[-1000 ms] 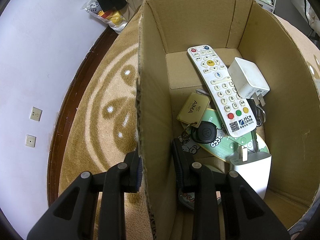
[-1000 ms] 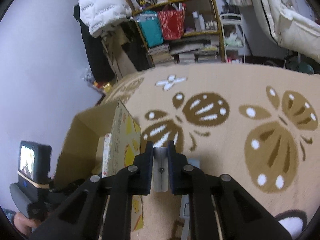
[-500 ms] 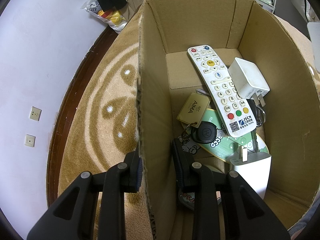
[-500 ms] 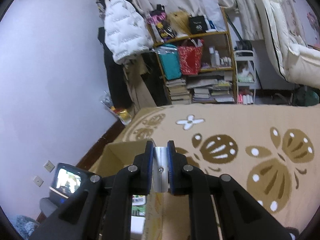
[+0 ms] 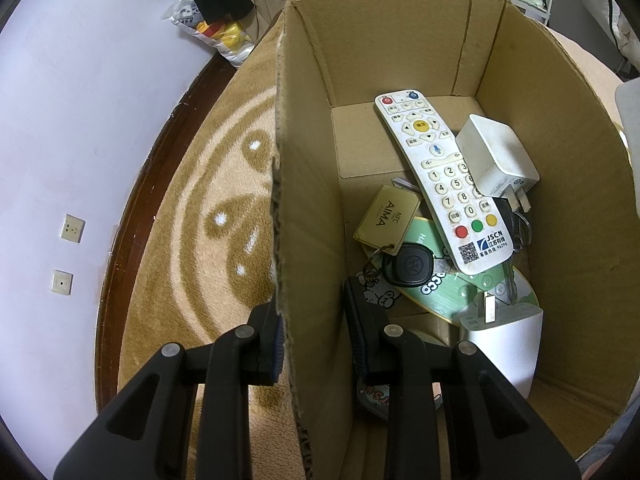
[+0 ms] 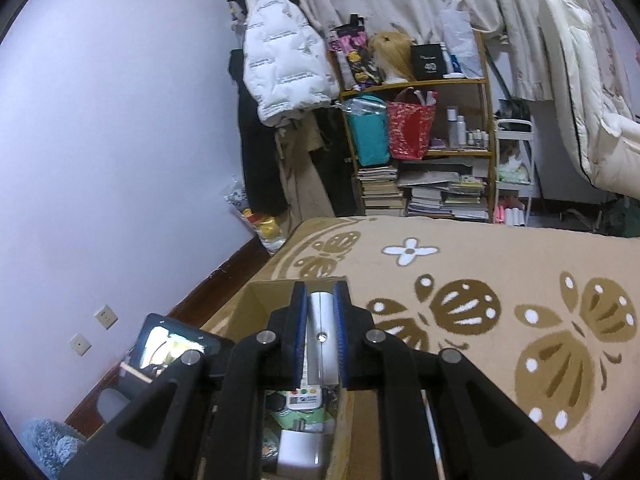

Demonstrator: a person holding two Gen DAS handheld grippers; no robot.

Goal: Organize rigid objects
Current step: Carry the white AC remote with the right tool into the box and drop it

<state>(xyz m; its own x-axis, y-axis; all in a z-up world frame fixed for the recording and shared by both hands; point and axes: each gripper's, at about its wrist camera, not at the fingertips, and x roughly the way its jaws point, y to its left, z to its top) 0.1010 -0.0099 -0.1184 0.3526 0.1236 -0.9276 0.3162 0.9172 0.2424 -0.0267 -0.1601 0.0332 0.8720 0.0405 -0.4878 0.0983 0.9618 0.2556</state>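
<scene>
A cardboard box [image 5: 400, 40] stands on the patterned rug. In it lie a white remote [image 5: 440, 184], a white charger cube [image 5: 496, 160], a black car key [image 5: 408, 266] with a gold AIMA tag [image 5: 386, 216], a green disc [image 5: 452, 288] and a second white plug [image 5: 504, 340]. My left gripper [image 5: 312, 340] straddles the box's left wall, one finger outside and one inside, gripping it. My right gripper [image 6: 320, 336] is shut on a flat silver metal piece [image 6: 322, 344] and holds it above the open box [image 6: 256, 292].
A wall with sockets [image 5: 72, 228] and dark skirting runs along the left. A cluttered shelf of books and bags [image 6: 420, 152] and hanging coats [image 6: 280, 72] stand at the back. The rug [image 6: 520, 300] spreads to the right. A camera screen [image 6: 172, 344] shows at lower left.
My right gripper has risen and moved over the box with the silver piece in it. The left gripper and the box have not moved.
</scene>
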